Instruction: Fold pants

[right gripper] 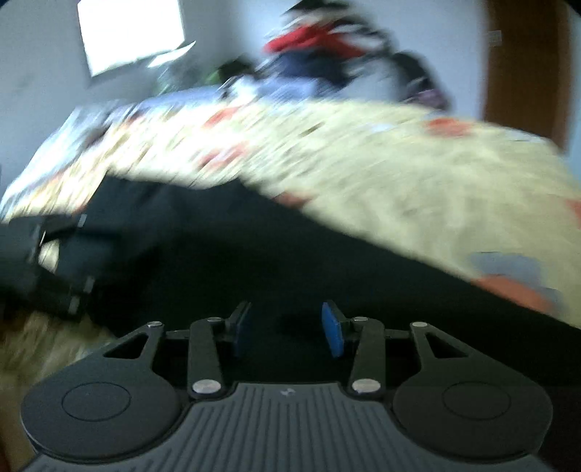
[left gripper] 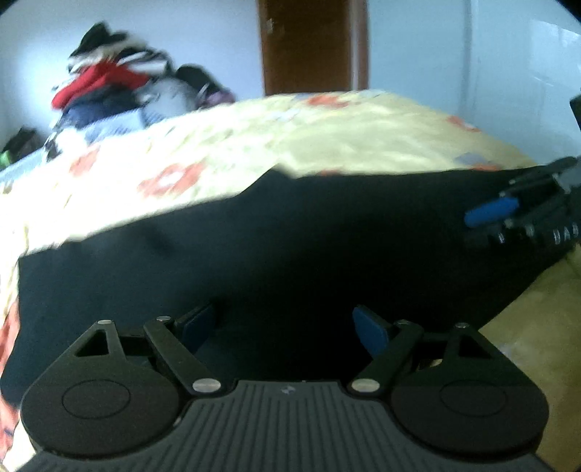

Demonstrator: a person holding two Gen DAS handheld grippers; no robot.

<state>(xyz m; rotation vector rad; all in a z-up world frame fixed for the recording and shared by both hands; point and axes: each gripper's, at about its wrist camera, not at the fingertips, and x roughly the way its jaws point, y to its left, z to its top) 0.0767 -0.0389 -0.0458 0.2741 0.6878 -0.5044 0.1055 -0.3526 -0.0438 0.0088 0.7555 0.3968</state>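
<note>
Black pants (left gripper: pixel 290 254) lie spread on the floral bedspread (left gripper: pixel 326 134) ahead of both tongs. Left gripper (left gripper: pixel 287 326) and right gripper (right gripper: pixel 287 326) gape, empty; folding apparently incomplete.

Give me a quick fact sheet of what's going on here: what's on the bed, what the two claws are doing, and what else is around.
place: bed with yellow flowered bedspread
garment: black pants, spread flat on the bedspread
left gripper: open, over the near edge of the pants
right gripper: open, over the pants too
background: heap of clothes at the far end, brown door, bright window
image quality: blurry, so the fold state is unclear
</note>
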